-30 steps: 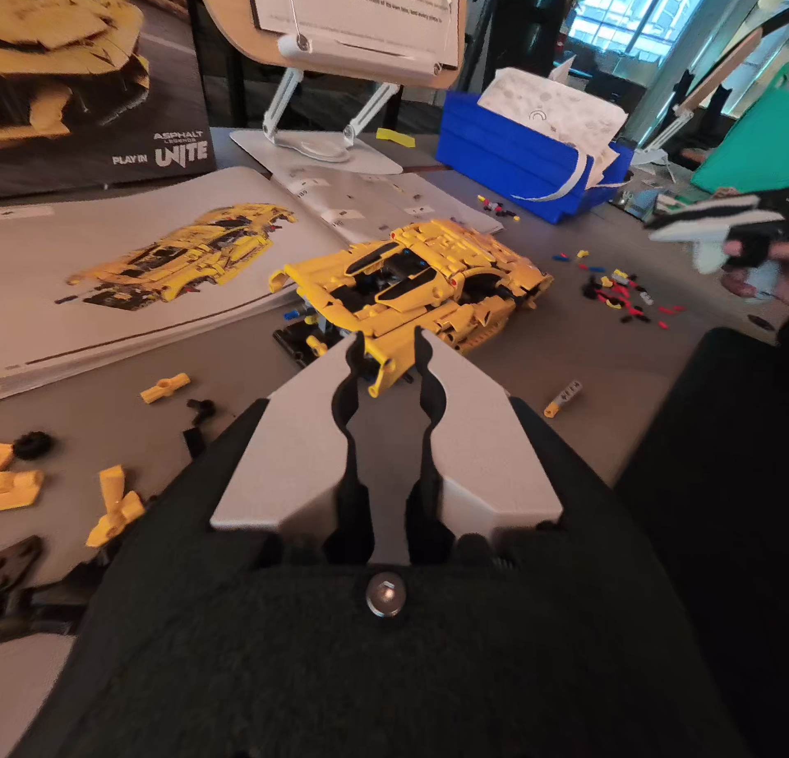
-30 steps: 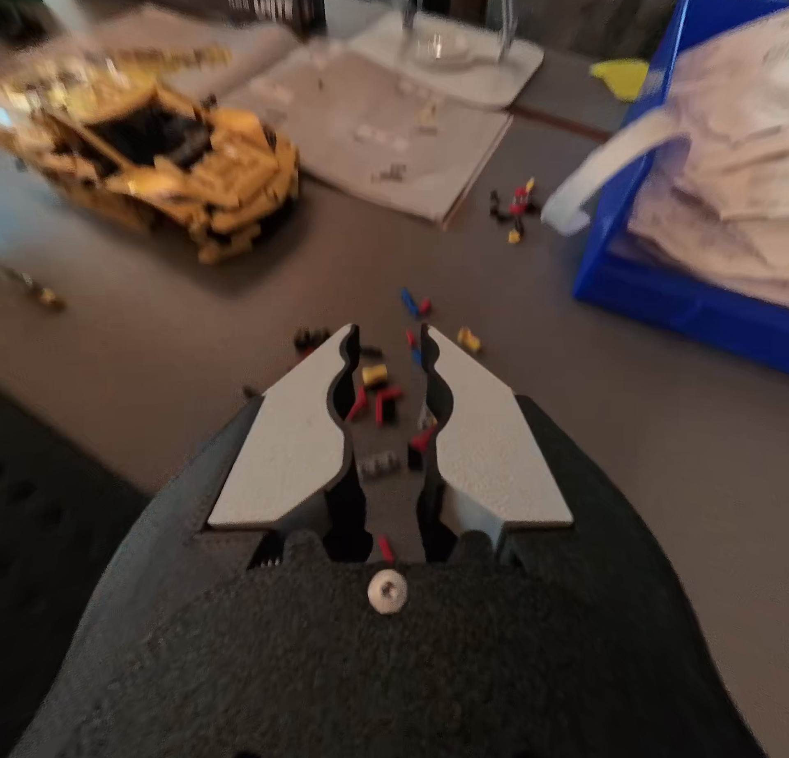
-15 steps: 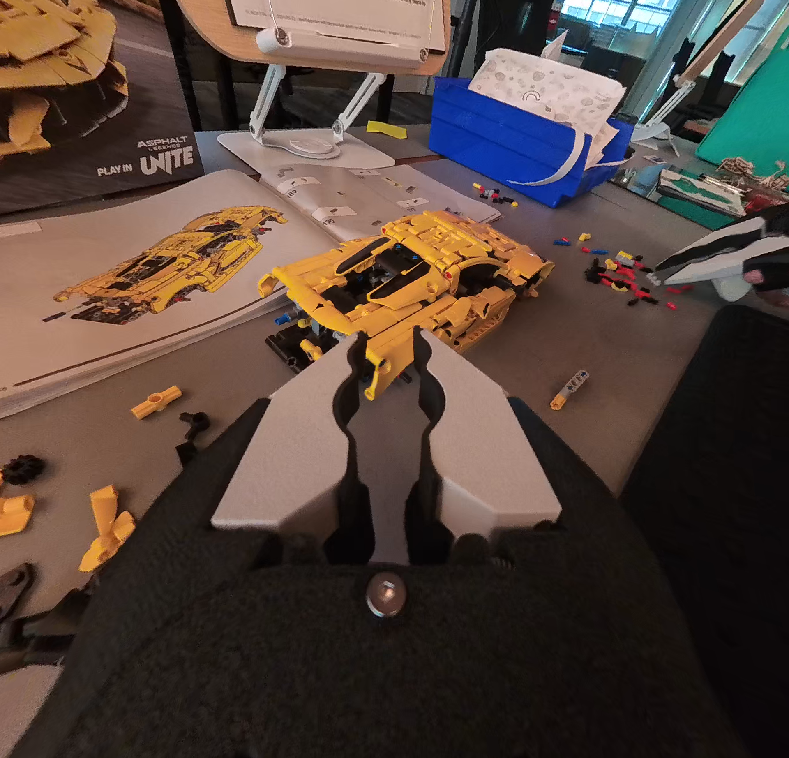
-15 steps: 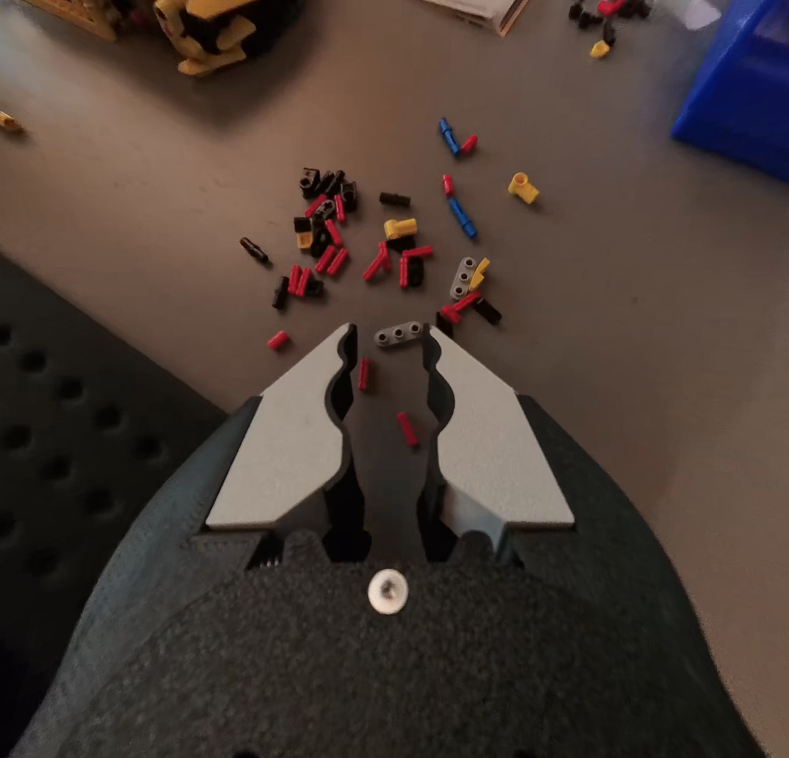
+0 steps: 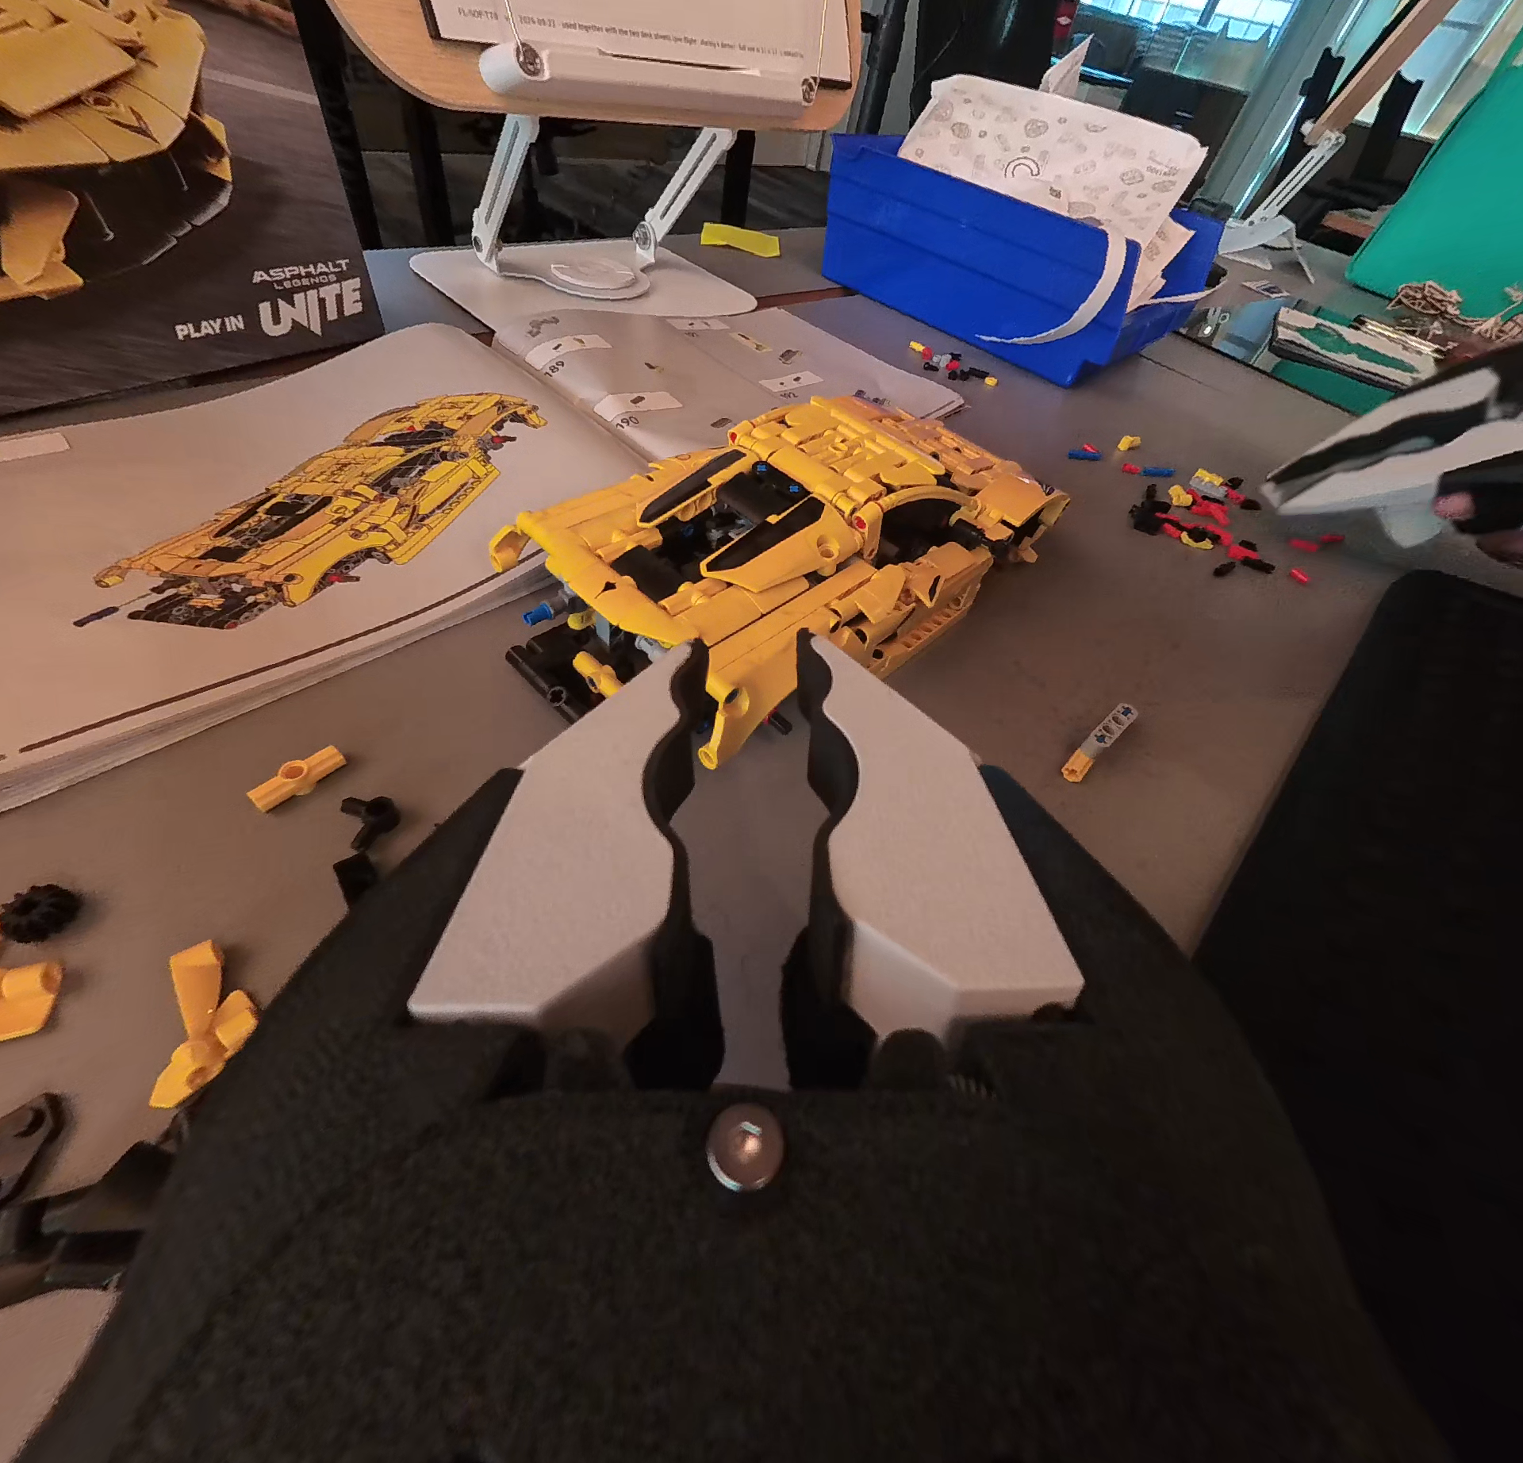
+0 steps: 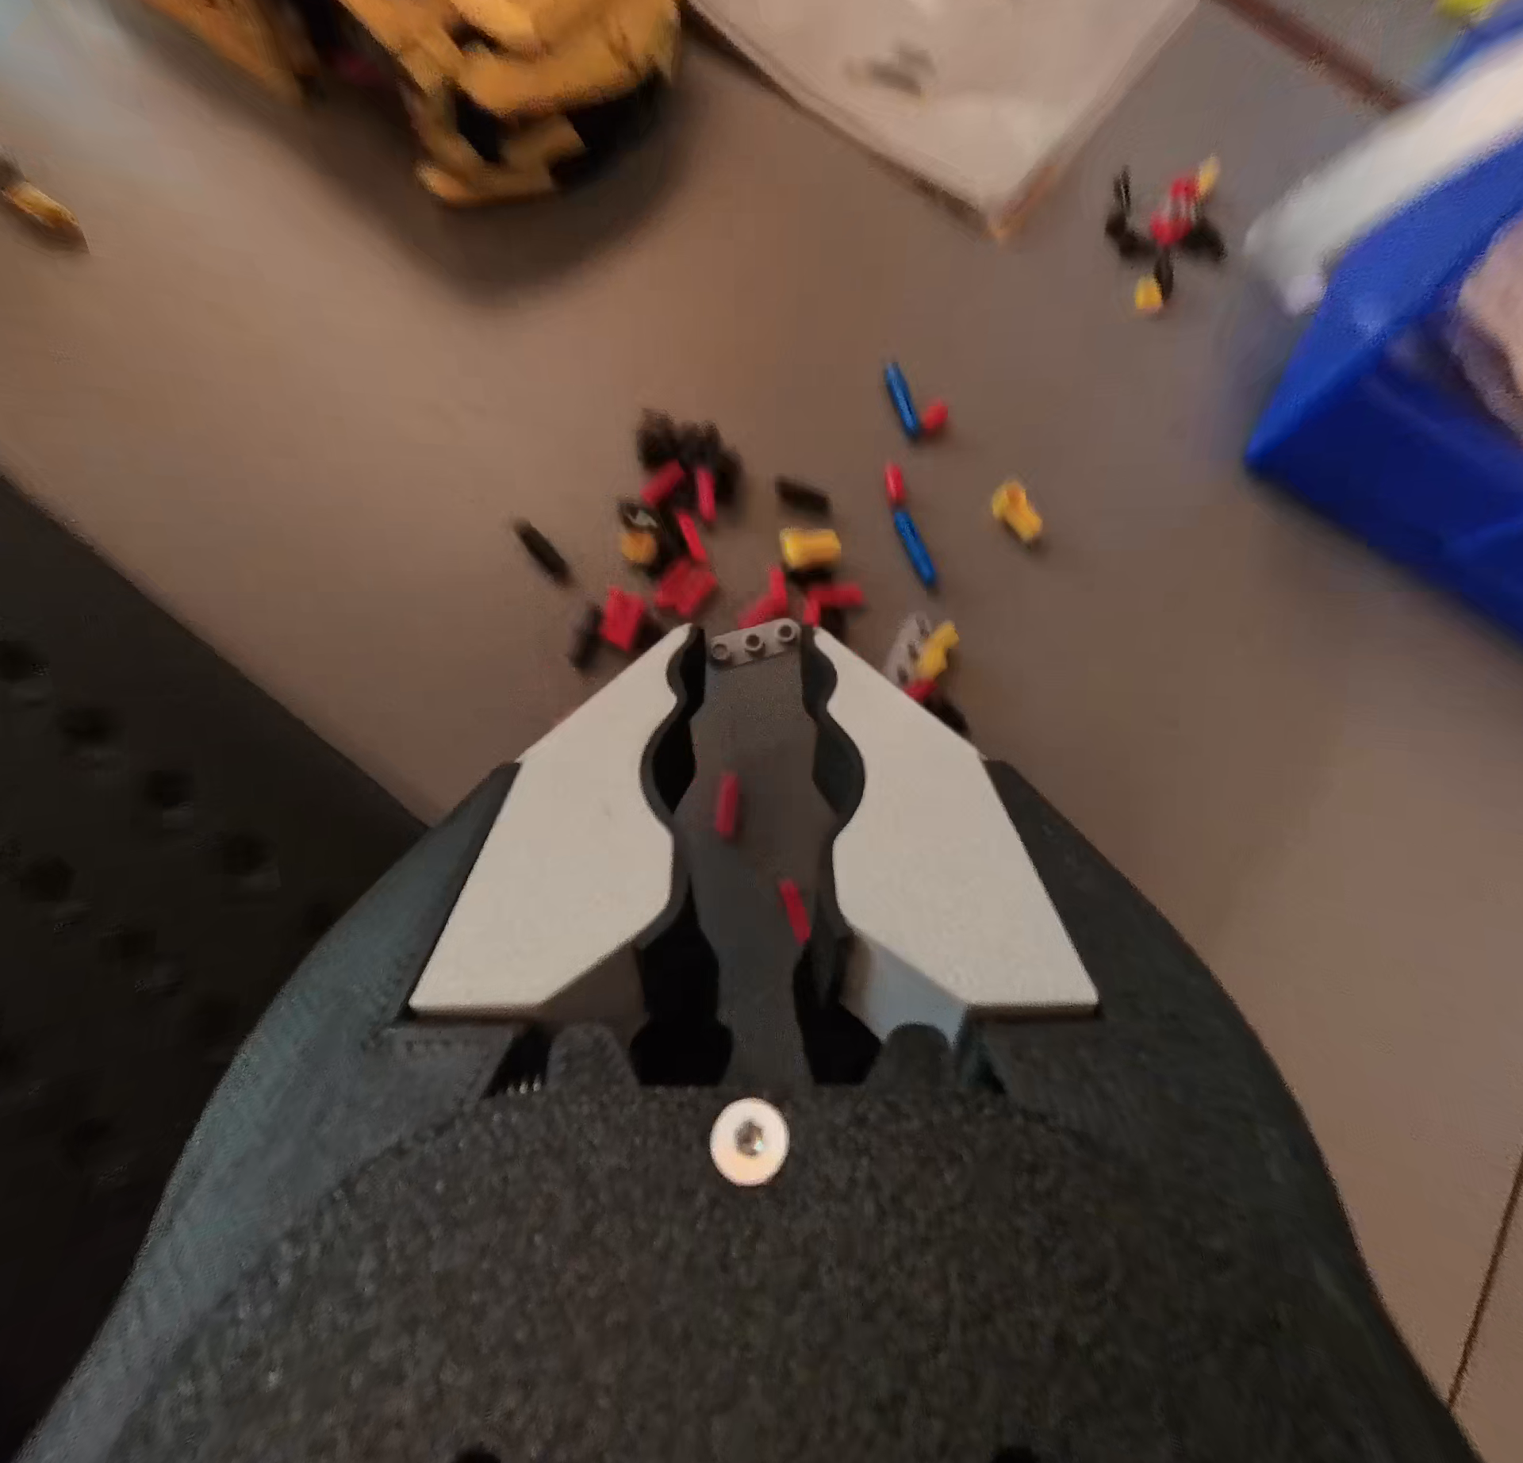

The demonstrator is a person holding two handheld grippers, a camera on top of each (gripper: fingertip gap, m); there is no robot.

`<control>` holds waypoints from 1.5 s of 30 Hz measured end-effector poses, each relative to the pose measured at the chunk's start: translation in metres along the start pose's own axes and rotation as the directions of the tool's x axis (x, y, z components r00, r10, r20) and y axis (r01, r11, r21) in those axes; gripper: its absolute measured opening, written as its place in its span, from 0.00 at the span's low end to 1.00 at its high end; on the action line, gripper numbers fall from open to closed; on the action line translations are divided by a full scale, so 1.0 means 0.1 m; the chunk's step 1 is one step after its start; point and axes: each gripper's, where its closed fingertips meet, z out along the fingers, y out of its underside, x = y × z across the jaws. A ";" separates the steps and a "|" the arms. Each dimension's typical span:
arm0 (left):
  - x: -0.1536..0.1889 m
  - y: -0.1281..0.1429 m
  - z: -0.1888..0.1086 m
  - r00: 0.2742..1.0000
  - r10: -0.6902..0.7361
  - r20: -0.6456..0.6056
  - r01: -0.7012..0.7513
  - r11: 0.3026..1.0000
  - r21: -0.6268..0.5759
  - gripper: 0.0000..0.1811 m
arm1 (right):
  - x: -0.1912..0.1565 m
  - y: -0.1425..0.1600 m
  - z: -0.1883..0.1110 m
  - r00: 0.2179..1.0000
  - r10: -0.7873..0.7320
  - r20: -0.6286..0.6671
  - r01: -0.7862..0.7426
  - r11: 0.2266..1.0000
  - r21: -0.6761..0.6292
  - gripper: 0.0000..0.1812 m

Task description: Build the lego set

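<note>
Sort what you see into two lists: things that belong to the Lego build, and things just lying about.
Belongs to the build:
yellow car
manual
loose pins
grey beam
both tools

Just lying about:
blue bin
paper stand

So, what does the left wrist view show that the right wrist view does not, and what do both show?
Only the left wrist view shows the set's box, the document stand, the open picture page of the manual, loose yellow parts near the left gripper, and the right gripper from outside.

Only the right wrist view shows the grey three-hole beam lying between the right gripper's open fingertips, and two red pins beneath it.

Both show the yellow car, the small-parts pile, the blue bin and the grey table.
</note>
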 end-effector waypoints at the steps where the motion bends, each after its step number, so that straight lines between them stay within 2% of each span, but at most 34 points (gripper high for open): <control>1: 0.00 0.00 0.00 1.000 0.002 0.000 -0.002 1.000 -0.001 0.12 | -0.10 -0.18 0.00 0.999 -0.033 0.018 0.032 0.999 0.038 0.12; 5: 0.01 0.00 0.00 1.000 0.007 -0.002 -0.007 1.000 -0.003 0.12 | -0.92 -0.72 0.25 0.957 -0.155 0.246 0.128 0.984 0.122 0.12; 7: 0.01 0.00 -0.01 1.000 0.004 -0.002 -0.004 1.000 -0.002 0.12 | -1.31 -0.83 0.45 0.912 -0.223 0.344 0.189 0.973 0.129 0.12; 10: 0.02 0.01 -0.01 1.000 0.001 -0.004 -0.001 1.000 -0.004 0.12 | -1.68 -0.89 0.70 0.847 -0.313 0.429 0.296 0.949 0.109 0.12; 15: 0.06 0.01 -0.01 1.000 -0.008 -0.030 0.007 1.000 -0.004 0.12 | -1.89 -0.85 0.91 0.796 -0.376 0.474 0.380 0.920 0.092 0.12; 19: 0.08 -0.02 -0.03 0.997 -0.040 -0.058 0.041 0.999 0.017 0.12 | -1.90 -0.83 0.95 0.807 -0.346 0.480 0.351 0.933 0.082 0.12; 22: 0.09 -0.02 -0.03 0.997 -0.038 -0.062 0.039 0.999 0.014 0.12 | -1.80 -0.83 0.87 0.832 -0.308 0.462 0.308 0.948 0.079 0.14; 24: 0.09 -0.01 -0.03 0.997 -0.039 -0.063 0.040 0.999 0.010 0.12 | -1.55 -0.84 0.67 0.872 -0.257 0.417 0.235 0.966 0.103 0.14; 26: 0.10 -0.01 -0.03 0.997 -0.044 -0.069 0.044 0.999 0.011 0.12 | -1.06 -0.71 0.47 0.935 -0.180 0.305 0.159 0.983 0.093 0.14; 28: 0.12 0.00 -0.02 0.996 -0.042 -0.080 0.042 0.999 0.008 0.12 | -0.50 -0.46 0.28 0.984 -0.086 0.157 0.077 0.995 0.065 0.12; 30: 0.14 0.02 0.00 0.996 -0.031 -0.082 0.031 1.000 -0.004 0.12 | -0.01 -0.13 0.14 1.000 0.003 0.018 -0.003 1.000 0.002 0.12; 31: 0.14 0.03 0.00 0.997 -0.023 -0.080 0.023 1.000 -0.010 0.12 | 0.12 0.03 0.07 0.999 0.032 -0.019 -0.033 0.999 -0.032 0.12; 35: 0.12 0.04 0.01 0.997 -0.017 -0.071 0.016 1.000 -0.017 0.12 | 0.40 0.35 -0.10 0.983 0.135 -0.129 -0.139 0.990 -0.028 0.12; 41: 0.10 0.04 0.01 0.998 -0.024 -0.065 0.023 1.000 -0.018 0.12 | 0.45 0.31 -0.02 0.932 0.332 -0.148 -0.329 0.943 0.044 0.11; 45: 0.10 0.05 0.01 0.997 -0.025 -0.068 0.024 1.000 -0.020 0.12 | 0.40 0.31 0.03 0.901 0.398 -0.171 -0.396 0.917 0.044 0.13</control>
